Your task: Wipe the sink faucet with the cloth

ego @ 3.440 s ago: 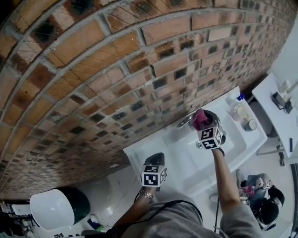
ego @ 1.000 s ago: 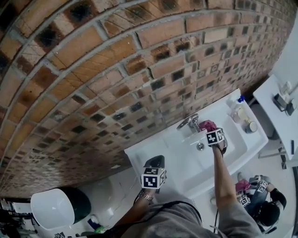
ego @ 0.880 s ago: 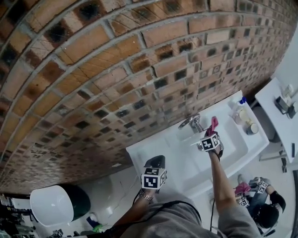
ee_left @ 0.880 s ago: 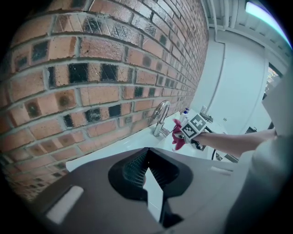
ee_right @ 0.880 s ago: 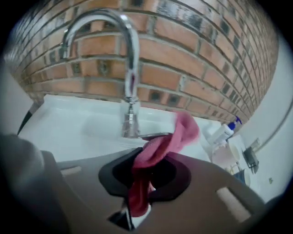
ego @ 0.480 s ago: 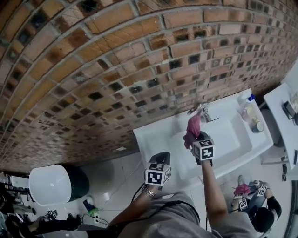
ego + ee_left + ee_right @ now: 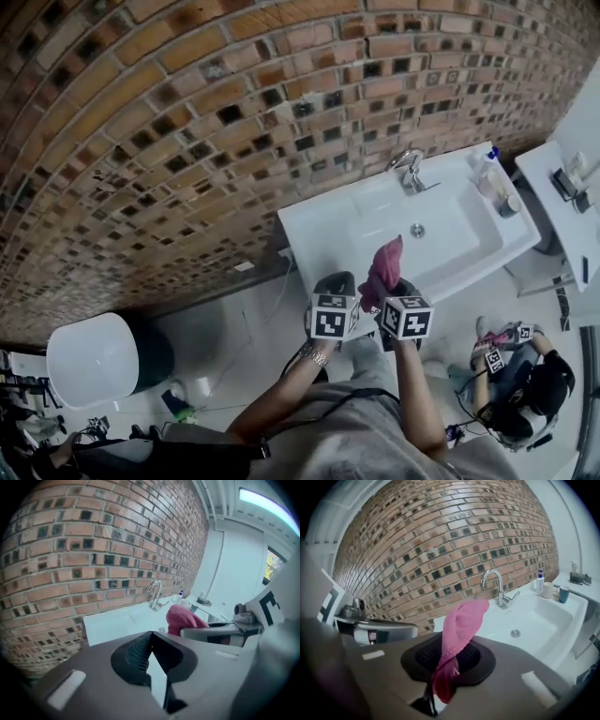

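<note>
Right tool (image 7: 439, 682) is clamping the pink cloth (image 7: 461, 620) by its lower fold, well apart from the faucet (image 7: 497, 587). Left tool (image 7: 151, 654) is sitting closed, empty. Cloth is appearing soft, light and floppy; bunching it is likely aiding the grip.

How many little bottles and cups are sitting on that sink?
3, on the sink rim right of the faucet: a blue-capped bottle, a white cup beside it, a dark cup farther right. More may be hidden.
</note>
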